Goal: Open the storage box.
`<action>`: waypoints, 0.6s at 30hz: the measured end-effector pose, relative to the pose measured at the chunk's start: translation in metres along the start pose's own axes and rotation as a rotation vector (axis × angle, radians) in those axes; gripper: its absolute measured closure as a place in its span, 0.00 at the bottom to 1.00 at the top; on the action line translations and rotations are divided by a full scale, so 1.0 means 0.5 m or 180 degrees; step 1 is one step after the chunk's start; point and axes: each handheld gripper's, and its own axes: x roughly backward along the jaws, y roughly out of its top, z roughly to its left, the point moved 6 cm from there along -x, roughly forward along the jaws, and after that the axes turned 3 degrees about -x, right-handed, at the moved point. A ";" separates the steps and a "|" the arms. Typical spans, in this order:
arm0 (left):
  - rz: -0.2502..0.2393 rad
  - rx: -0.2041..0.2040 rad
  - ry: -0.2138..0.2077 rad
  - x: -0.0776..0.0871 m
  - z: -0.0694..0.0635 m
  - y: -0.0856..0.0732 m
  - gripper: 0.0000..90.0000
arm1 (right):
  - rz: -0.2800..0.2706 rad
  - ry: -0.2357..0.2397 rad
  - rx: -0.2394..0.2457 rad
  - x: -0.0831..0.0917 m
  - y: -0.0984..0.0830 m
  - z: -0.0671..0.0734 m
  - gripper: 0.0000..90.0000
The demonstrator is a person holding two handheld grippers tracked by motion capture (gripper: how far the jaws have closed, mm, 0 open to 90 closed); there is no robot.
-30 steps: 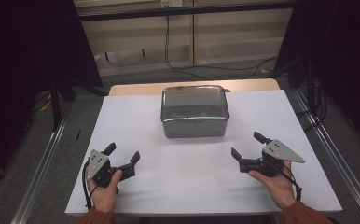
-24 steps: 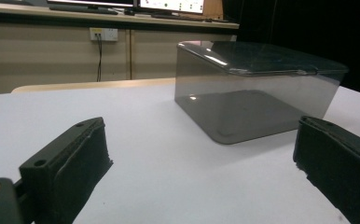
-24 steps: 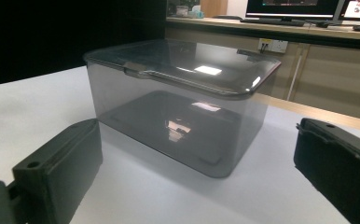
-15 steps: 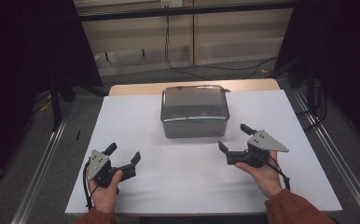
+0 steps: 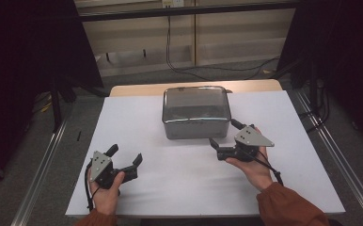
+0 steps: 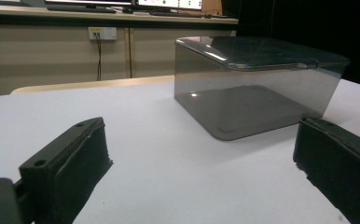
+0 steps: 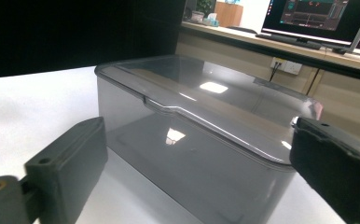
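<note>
A smoky translucent plastic box with a lid [image 5: 196,112] stands on the white table [image 5: 283,117], toward the back middle. My right gripper [image 5: 225,133] is open just off the box's front right corner; in the right gripper view the box [image 7: 201,140] looms close between its two jaws, its lid shut. My left gripper [image 5: 125,155] rests open near the table's front left, held in a hand, well away from the box [image 6: 257,84]. Nothing sits between either pair of jaws.
The white table surface reaches past the box on both sides. Metal rails [image 5: 43,160] run along the table's left and right. Behind it are a wooden edge [image 5: 137,89], wall panels and cables [image 5: 170,52]. Monitors [image 7: 327,18] stand on a far desk.
My right gripper has moved forward and left from the table's front right up to the box's front right corner. The left gripper has stayed in place.
</note>
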 end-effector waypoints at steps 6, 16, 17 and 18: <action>0.0017 0.0004 -0.0003 -0.001 0.002 -0.002 0.03 | 0.0010 -0.0052 0.0208 -0.015 0.013 0.007 0.04; 0.0054 -0.0022 -0.0055 -0.004 -0.005 -0.003 0.03 | 0.0087 -0.0081 0.0710 -0.043 0.019 0.027 0.05; 0.0055 -0.0021 -0.0056 -0.004 -0.006 -0.003 0.03 | 0.0081 -0.0089 0.0770 -0.045 0.021 0.028 0.05; 0.0056 -0.0032 -0.0046 -0.005 -0.006 -0.003 0.03 | 0.0081 -0.0101 0.0812 -0.047 0.022 0.030 0.05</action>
